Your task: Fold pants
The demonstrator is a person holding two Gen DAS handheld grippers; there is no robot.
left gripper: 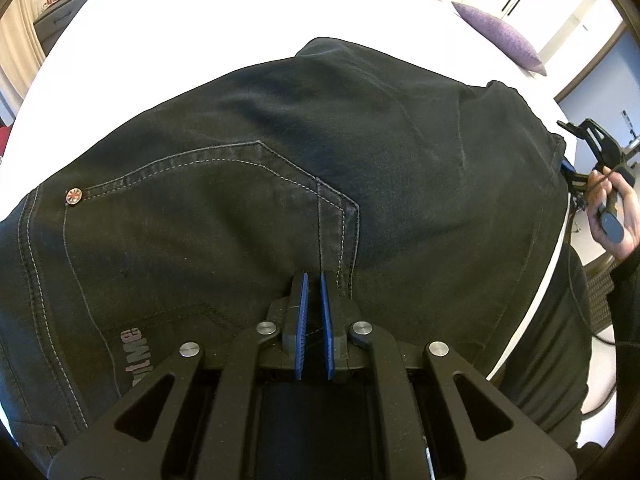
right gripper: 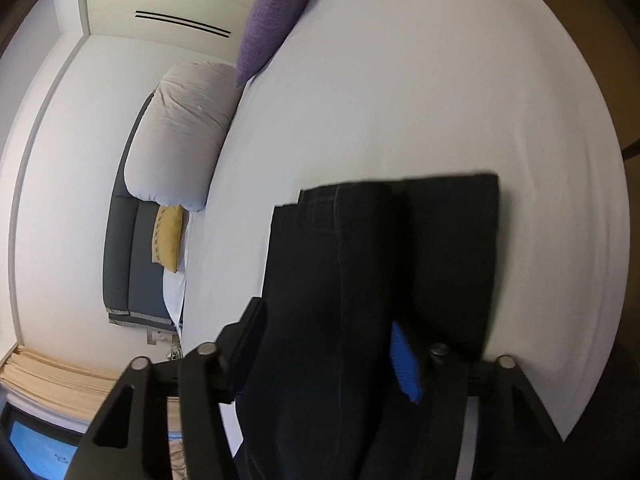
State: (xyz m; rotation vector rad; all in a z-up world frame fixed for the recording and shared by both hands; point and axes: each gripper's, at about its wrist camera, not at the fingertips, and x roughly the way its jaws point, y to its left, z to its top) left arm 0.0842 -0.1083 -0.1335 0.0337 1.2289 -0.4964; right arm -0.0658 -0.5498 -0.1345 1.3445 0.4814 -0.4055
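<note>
White bedding (left gripper: 240,20) carries black pants (left gripper: 320,140); left tool (left gripper: 314,280) pinches them, right tool (right gripper: 328,344) parted around them.

The white bed sheet (left gripper: 224,20) lies bare and flat beyond the dark pants (left gripper: 320,168), offering open passage toward the far edge. The pants cover the near part of the bed up to its near edge. A purple cushion (left gripper: 500,36) occupies the far right corner. A grey pillow (right gripper: 180,132) and a yellow cushion (right gripper: 168,236) block the head end.
</note>
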